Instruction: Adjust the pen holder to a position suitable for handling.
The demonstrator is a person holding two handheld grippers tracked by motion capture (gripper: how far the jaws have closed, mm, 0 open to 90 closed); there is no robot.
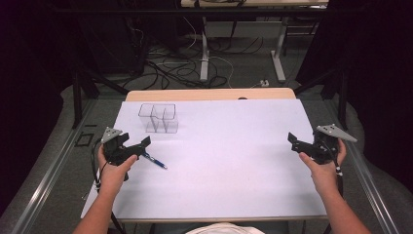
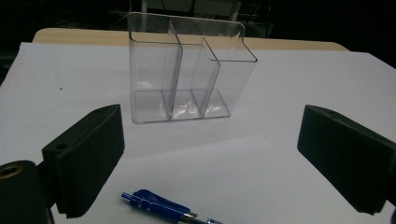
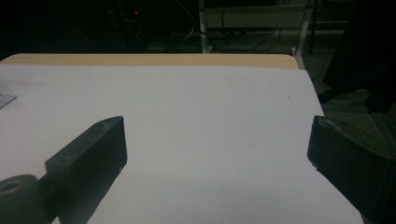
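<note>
From above, I see the left claw [image 1: 139, 146] spread and empty, the blue pen [image 1: 156, 161] lying on the white table [image 1: 234, 161] just beside its tips. The right claw [image 1: 297, 141] is spread too, well apart. Left gripper view: pen [image 2: 163, 209] low between my jaws, clear organizer [image 2: 187, 70] beyond. Right gripper view: bare table [image 3: 210, 121] between wide jaws.

Spread fingers [image 2: 88, 161] frame a clear organizer [image 2: 187, 70] above a blue pen [image 2: 163, 207].

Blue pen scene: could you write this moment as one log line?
left tongs: open, over blue pen | pen: flat on table, not gripped | clear organizer: upright, empty | right tongs: open, nothing between them
</note>
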